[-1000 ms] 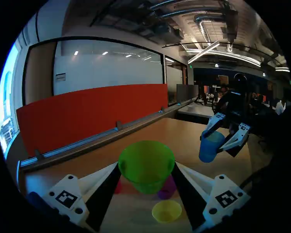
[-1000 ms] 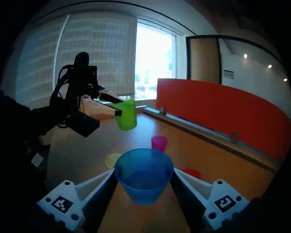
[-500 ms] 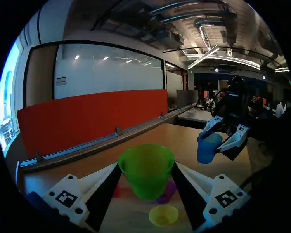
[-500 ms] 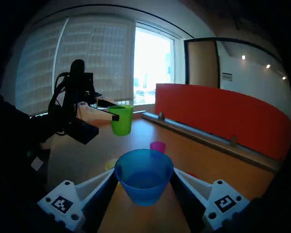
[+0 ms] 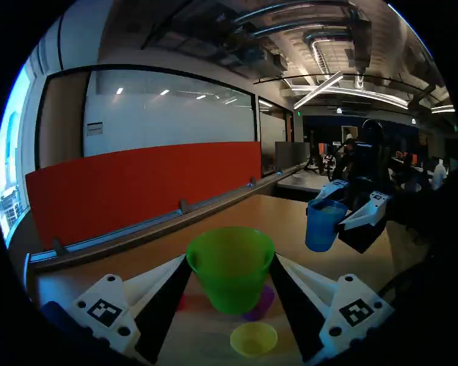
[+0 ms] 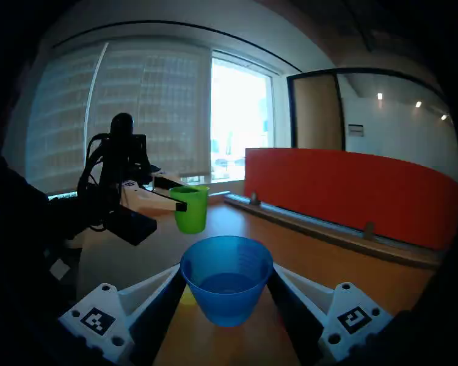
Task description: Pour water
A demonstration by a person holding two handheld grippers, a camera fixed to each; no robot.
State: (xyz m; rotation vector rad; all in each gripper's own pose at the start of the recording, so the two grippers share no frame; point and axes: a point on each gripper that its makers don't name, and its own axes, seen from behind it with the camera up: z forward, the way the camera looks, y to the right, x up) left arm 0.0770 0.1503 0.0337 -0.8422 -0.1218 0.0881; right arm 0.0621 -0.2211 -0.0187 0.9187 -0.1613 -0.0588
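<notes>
Left gripper: the left gripper [image 5: 229,263] has its two fingers half closed, and each presses on one side of the green cup [image 5: 232,287].
Green cup: it is held upright in the air over the table [image 5: 272,210], with the mouth up; I cannot tell what is inside.
Right gripper: the right gripper [image 6: 226,272] is closed to about the same width, and both fingers press on the walls of the blue cup [image 6: 227,302].
Blue cup: it is upright and lifted above the table, and some water seems to lie at its bottom.
Two cups together: in the left gripper view the blue cup hangs to the right of the green cup and farther off; they are apart and do not touch.
Yellow cup [image 5: 253,339]: it stands on the table with the mouth up, under the green cup and well away from the table's far edge.
Purple cup [image 5: 262,302]: it stands on the table and is mostly hidden behind the green cup.
Far edge of the table: a metal rail [image 5: 168,216] runs along it, and behind the rail stands a red partition [image 5: 137,183].
Person: a dark sleeve [image 6: 27,213] shows behind the left gripper in the right gripper view.
Room: a bright window [image 6: 241,122] is beyond the table's end.
</notes>
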